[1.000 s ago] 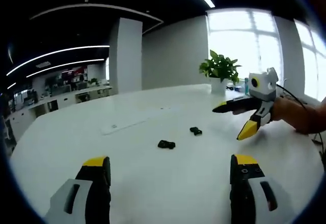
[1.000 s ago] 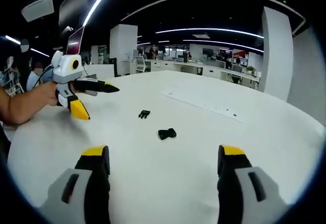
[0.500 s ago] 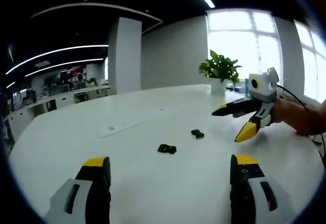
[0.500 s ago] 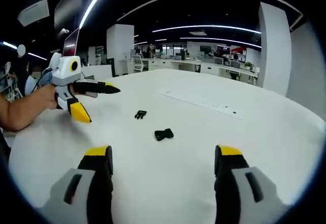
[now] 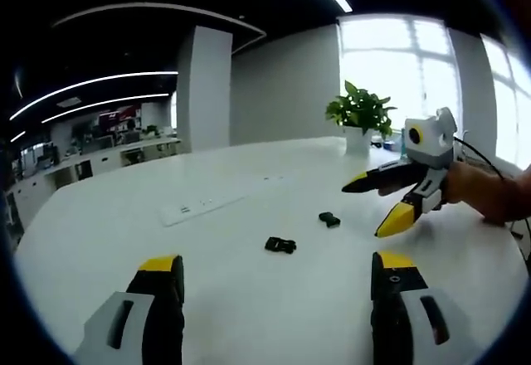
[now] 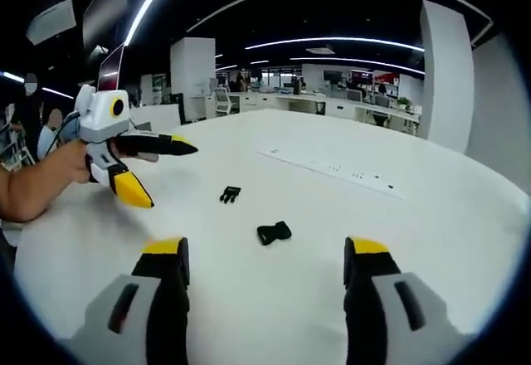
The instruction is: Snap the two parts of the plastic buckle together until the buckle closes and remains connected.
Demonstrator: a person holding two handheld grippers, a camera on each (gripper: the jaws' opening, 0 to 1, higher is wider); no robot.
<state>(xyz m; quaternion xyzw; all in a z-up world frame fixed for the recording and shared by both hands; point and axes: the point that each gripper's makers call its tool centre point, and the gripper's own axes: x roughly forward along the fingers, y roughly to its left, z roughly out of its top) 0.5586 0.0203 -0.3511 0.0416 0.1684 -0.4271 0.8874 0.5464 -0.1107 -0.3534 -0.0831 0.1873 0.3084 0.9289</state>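
Left gripper view: left gripper (image 5: 274, 270) jaws wide, nearer the socket (image 5: 280, 245) than before (prong (image 5: 329, 219) apart).
Right gripper (image 6: 267, 253): jaws wide, empty, closer too.

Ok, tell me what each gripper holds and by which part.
Nothing is held. The left gripper and right gripper are open, and both buckle halves lie apart on the table.

Left tool (image 5: 270, 270) jaws spread wide; right tool (image 6: 267, 253) likewise, apparently holding nothing.

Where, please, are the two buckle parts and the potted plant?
Pronged buckle part (image 6: 230, 193), right gripper view, its middle.
Socket buckle part (image 6: 274, 233), right gripper view, its body's middle.
Potted plant (image 5: 360, 108), left gripper view, its leaves.
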